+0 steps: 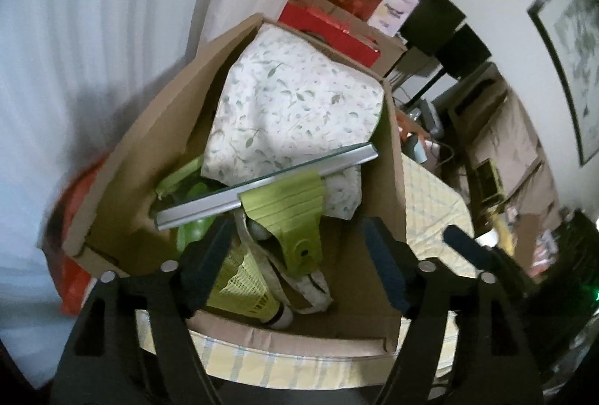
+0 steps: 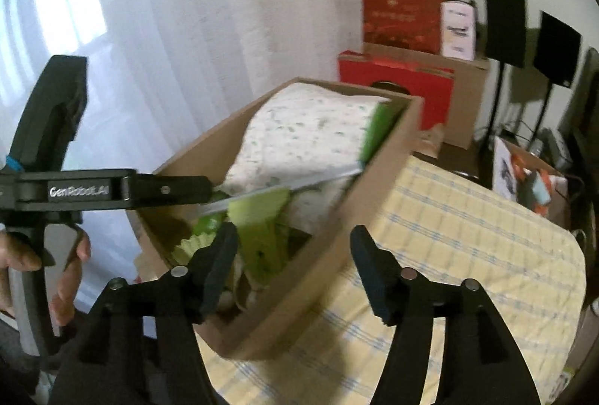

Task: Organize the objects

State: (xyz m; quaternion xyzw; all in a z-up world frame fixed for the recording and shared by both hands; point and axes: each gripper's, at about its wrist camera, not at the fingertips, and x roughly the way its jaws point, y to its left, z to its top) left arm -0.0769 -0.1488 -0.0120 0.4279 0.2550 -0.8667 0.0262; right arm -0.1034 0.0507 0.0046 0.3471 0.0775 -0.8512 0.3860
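An open cardboard box [image 1: 134, 158] stands on a table with a yellow checked cloth [image 1: 434, 203]. In it lie a floral cloth bundle [image 1: 295, 101], a silver-framed glass pane [image 1: 269, 186], a green strap piece [image 1: 295, 214] and a yellow-green shuttlecock [image 1: 243, 289]. My left gripper [image 1: 295, 255] is open and empty over the box's near end. In the right wrist view the box [image 2: 374, 180] is ahead; my right gripper [image 2: 295, 255] is open and empty, straddling the box's right wall. The left gripper's body [image 2: 112, 191] reaches in from the left.
Red gift boxes [image 2: 400, 15] and brown cartons [image 2: 464, 94] are stacked behind the table by the wall. Two black stands [image 2: 505, 27] are at the right. A white curtain [image 2: 112, 30] hangs at the left. An orange bag [image 1: 78, 274] lies beside the box.
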